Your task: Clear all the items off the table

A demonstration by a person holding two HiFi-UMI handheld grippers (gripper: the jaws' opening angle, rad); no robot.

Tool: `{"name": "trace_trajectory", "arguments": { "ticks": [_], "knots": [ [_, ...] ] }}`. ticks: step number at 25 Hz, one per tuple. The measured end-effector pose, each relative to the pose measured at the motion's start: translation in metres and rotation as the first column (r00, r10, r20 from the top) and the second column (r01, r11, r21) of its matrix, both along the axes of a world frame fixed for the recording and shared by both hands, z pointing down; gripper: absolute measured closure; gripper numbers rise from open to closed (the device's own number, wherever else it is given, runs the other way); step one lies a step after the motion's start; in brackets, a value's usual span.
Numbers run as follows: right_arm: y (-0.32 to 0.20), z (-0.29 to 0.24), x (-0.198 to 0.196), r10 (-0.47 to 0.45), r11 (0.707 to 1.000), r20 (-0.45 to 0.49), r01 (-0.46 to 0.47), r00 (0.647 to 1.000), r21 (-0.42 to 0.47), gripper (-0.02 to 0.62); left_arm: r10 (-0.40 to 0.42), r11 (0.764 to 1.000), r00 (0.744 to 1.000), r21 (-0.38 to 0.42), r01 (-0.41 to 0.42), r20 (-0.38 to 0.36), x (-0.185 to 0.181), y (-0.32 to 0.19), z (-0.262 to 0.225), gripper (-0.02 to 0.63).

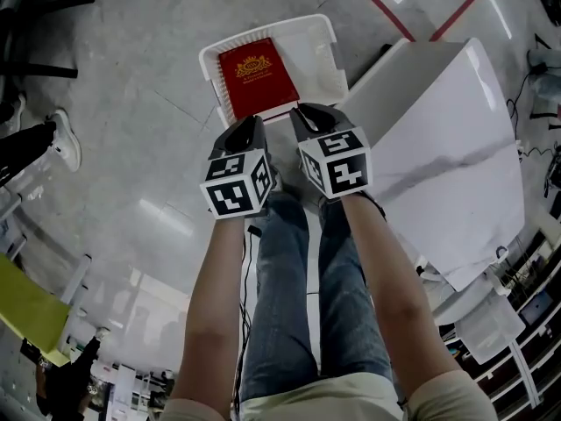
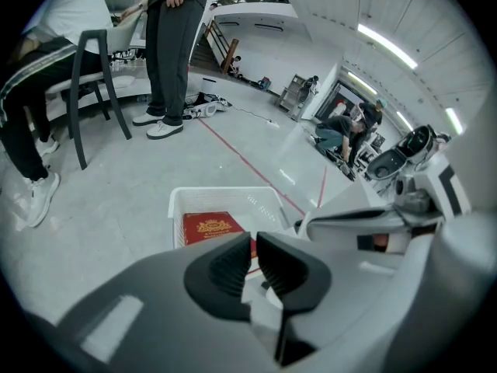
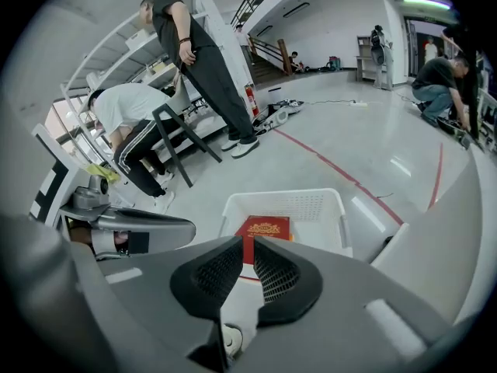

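Observation:
A red book (image 1: pixel 257 77) with a gold emblem lies flat in a white plastic basket (image 1: pixel 326 30) on the floor, just left of the white table (image 1: pixel 447 139). No item shows on the visible tabletop. My left gripper (image 1: pixel 252 123) and right gripper (image 1: pixel 307 112) hang side by side above the basket's near edge, both shut with nothing between the jaws. In the left gripper view the book (image 2: pixel 211 225) shows just beyond the shut left gripper (image 2: pixel 253 237). In the right gripper view the book (image 3: pixel 265 228) sits in the basket (image 3: pixel 326 195) past the shut right gripper (image 3: pixel 248 239).
The holder's legs in jeans (image 1: pixel 298 305) stand under the grippers. People stand and crouch around a chair (image 3: pixel 175 142) further off. Red tape lines (image 2: pixel 248 165) cross the grey floor. A bystander's shoe (image 1: pixel 66 139) is at the left.

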State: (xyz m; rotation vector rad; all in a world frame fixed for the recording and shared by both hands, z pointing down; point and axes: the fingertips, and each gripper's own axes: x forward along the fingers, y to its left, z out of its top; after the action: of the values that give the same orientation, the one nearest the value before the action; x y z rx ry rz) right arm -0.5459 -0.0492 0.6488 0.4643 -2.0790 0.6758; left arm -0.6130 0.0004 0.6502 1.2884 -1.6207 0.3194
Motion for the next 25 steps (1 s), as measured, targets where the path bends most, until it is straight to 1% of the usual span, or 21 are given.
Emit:
{"name": "trace_trajectory", "arguments": {
  "ticks": [2, 8, 18, 25],
  "knots": [
    [0.0, -0.008, 0.002, 0.013, 1.0, 0.004, -0.013, 1.0, 0.011, 0.569, 0.003, 1.0, 1.0, 0.001, -0.003, 0.001, 0.002, 0.002, -0.007, 0.592],
    [0.004, -0.033, 0.008, 0.037, 0.999, 0.013, -0.037, 0.999, 0.03, 0.595, 0.02, 1.0, 1.0, 0.02, -0.02, -0.01, 0.008, 0.006, -0.033, 0.595],
    [0.024, -0.075, 0.013, 0.058, 0.997, 0.052, -0.06, 0.997, 0.041, 0.597, 0.032, 0.999, 0.999, 0.04, -0.032, 0.001, 0.015, 0.02, -0.072, 0.597],
    [0.039, -0.097, 0.014, 0.064, 0.997, 0.073, -0.068, 0.995, 0.045, 0.597, 0.016, 0.998, 1.0, 0.066, -0.016, -0.005, 0.015, 0.03, -0.098, 0.597]
  ]
}}
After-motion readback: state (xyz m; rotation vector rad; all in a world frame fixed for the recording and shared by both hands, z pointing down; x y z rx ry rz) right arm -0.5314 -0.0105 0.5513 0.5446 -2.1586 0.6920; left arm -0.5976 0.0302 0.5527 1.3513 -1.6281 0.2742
